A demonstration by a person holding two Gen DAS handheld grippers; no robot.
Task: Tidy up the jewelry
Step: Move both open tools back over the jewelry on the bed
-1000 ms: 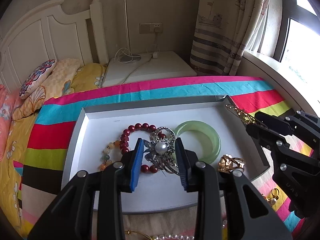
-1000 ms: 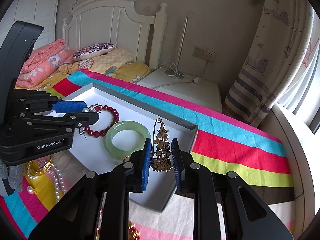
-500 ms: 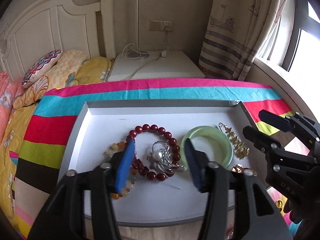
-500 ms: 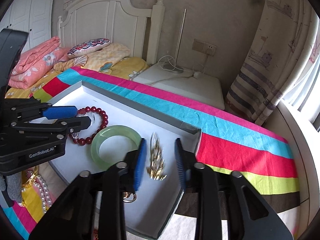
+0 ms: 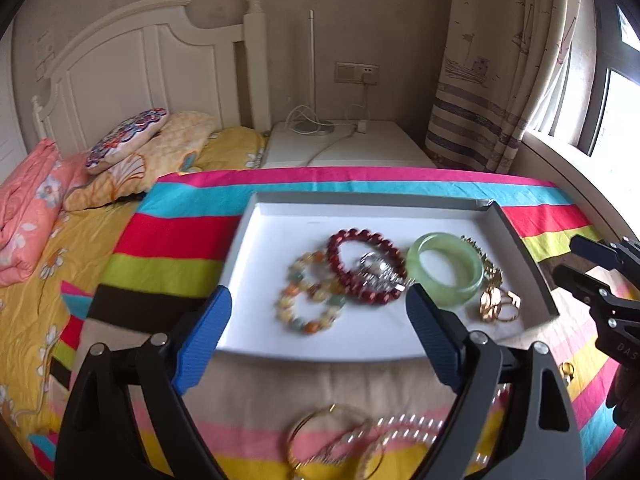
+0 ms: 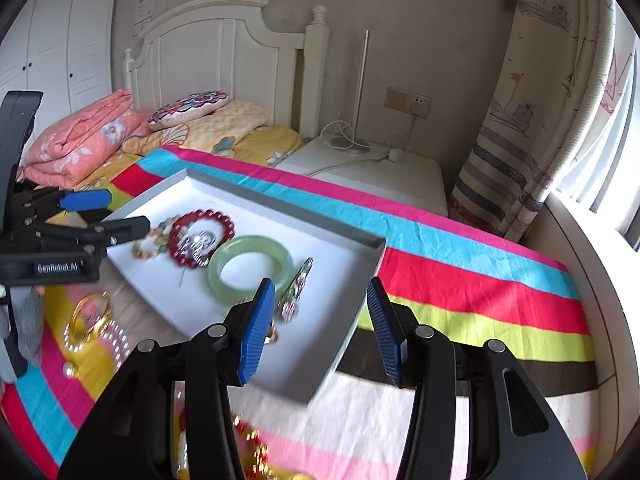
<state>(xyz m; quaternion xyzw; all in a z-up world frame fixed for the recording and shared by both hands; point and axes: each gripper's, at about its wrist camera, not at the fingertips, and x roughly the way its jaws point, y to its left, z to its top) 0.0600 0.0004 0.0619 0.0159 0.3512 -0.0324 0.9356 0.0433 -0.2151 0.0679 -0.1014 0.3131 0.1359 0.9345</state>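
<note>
Tongs (image 5: 318, 334) (image 6: 322, 330) both released (just opening), empty | pearl strand (image 5: 416, 430) blurred, partly hidden

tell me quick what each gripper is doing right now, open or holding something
Left gripper: open, nothing held, jaws just opened wide.
Right gripper: open, nothing held, jaws just opened; the gold brooch lies free in the tray.

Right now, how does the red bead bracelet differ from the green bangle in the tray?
The red bead bracelet is a ring of many dark red round beads; the green bangle is one smooth, pale, translucent band. A silver brooch lies over the bracelet, while the bangle's middle is bare. Both lie flat, side by side, in the white tray.
</note>
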